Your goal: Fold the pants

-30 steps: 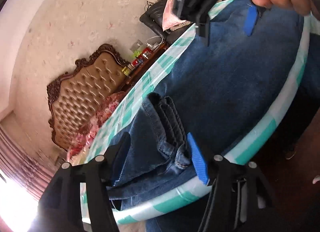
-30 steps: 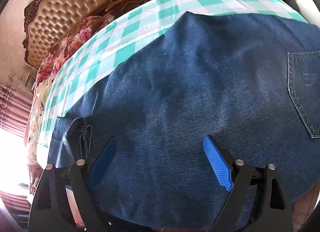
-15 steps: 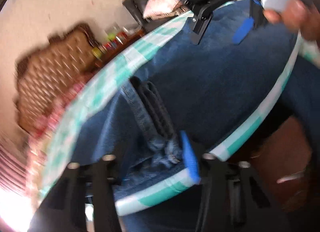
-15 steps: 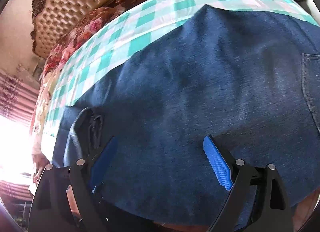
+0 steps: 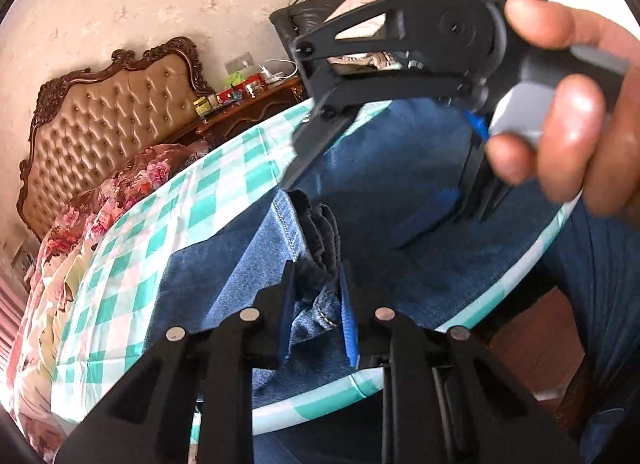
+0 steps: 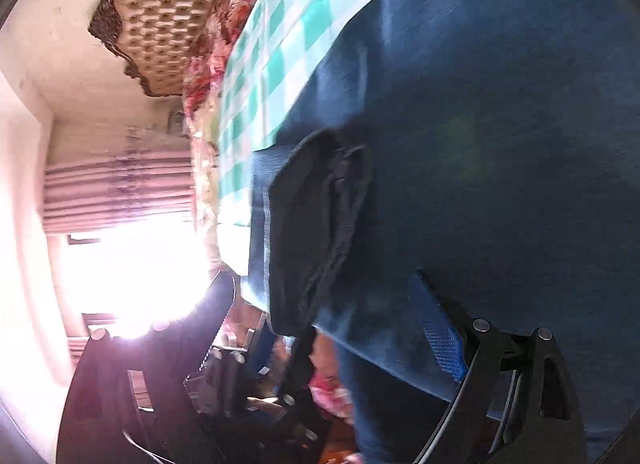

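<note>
Dark blue jeans lie spread on a table with a teal-and-white checked cloth. Their bunched hem end lies at the near table edge. My left gripper is shut on this bunched hem. My right gripper, held by a hand, hovers open just above the jeans beyond the hem. In the right wrist view the right gripper is open over the jeans, with the dark hem folds between its fingers and the left gripper below.
A bed with a tufted tan headboard and floral bedding stands behind the table. A dark wooden side table with small items stands by the wall. A bright window with curtains is at the left. The person's legs are at the right.
My left gripper has closed on the bunched hem. My right gripper has swung and tilted toward the hem end, and now sits much closer to the left gripper.
</note>
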Motion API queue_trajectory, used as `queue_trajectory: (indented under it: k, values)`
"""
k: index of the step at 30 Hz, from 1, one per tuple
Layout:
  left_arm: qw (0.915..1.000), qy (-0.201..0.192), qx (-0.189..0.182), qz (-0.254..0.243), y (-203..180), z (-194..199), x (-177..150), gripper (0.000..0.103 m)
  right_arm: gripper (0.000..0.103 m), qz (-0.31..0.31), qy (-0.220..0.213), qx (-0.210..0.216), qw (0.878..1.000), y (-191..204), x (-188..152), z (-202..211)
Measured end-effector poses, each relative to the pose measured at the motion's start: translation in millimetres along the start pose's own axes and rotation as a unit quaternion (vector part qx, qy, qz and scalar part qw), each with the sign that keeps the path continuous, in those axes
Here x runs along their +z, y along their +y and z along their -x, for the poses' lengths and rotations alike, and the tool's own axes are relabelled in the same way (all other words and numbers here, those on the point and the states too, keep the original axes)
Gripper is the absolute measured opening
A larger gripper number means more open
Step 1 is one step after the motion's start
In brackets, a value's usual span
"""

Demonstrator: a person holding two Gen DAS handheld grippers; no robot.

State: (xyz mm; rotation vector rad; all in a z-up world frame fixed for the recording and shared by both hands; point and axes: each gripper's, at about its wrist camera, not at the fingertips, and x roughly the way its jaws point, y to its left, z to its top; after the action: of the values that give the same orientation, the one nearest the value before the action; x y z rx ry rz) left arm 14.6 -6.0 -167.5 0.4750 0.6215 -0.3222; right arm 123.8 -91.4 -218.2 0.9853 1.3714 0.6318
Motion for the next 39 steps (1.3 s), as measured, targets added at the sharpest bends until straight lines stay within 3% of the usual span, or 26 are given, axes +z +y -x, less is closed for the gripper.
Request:
queue_trajectory:
  k: [8,9,11,12,14,15,17,21,24,26,29,30,31,32,39]
  values:
    - [0.9997,-0.01,-0.002,0.02,4.3,10.1,-0.1,0.012,0.083,-0.002,-0.005,0.009,1.0,11.9,25.1,-28.3]
    - [0.9997,-0.009,-0.005,0.022,2.4,9.9,-1.2,0.012,0.074,0.004,-0.008,0.007,1.0,14.8,28.3,-28.7]
    - [0.9997,-0.005,-0.007,0.021,-3.0,8.7,-4.4,0.012,0.026,0.038,-0.001,-0.016,0.999,27.4,35.8,-32.6]
    - [0.9997,-0.005,-0.008,0.02,-7.0,9.2,-5.1,0.011,0.016,0.049,-0.001,-0.041,0.998,32.6,39.2,-33.8]
    - [0.9991,-0.02,-0.017,0.033,-9.9,15.4,-3.3,0.012,0.012,0.067,-0.003,-0.068,0.995,38.8,40.3,-26.7]
    - [0.9981,-0.031,-0.028,0.045,-10.7,21.4,-1.7,0.016,0.012,0.082,-0.013,-0.078,0.994,44.3,40.2,-17.8]
    - [0.9967,-0.044,-0.033,0.059,-12.4,31.1,-1.4,0.04,0.012,0.094,-0.03,-0.091,0.991,49.4,41.5,1.0]
    - [0.9984,-0.027,0.015,0.048,-11.5,30.7,-13.6,0.041,0.012,0.077,-0.053,-0.097,0.991,42.5,53.6,44.2]
    - [0.9976,-0.01,0.068,-0.011,-23.0,23.4,-23.2,0.049,0.012,0.066,-0.057,-0.116,0.989,28.4,60.6,52.9]
    - [0.9925,0.004,0.11,-0.053,-31.4,16.2,-28.6,0.052,0.019,0.047,-0.051,-0.124,0.99,14.4,68.1,48.0]
    - [0.9893,0.024,0.124,-0.072,-32.6,12.4,-38.5,0.052,0.036,0.034,-0.058,-0.159,0.985,-5.7,65.0,44.0]
    - [0.9883,0.028,0.13,-0.075,-31.2,11.3,-42.1,0.052,0.042,0.034,-0.061,-0.145,0.987,-10.3,62.8,45.7]
    - [0.9865,0.037,0.138,-0.079,-28.6,10.1,-47.3,0.052,0.058,0.038,-0.062,-0.126,0.989,-13.7,59.6,48.1]
    - [0.9846,0.046,0.147,-0.084,-24.6,8.6,-51.2,0.052,0.065,0.046,-0.064,-0.118,0.99,-13.7,56.4,51.0]
    - [0.9726,0.094,0.189,-0.098,10.5,2.8,-77.9,0.052,0.068,0.093,-0.069,-0.17,0.979,-8.0,31.9,56.6]
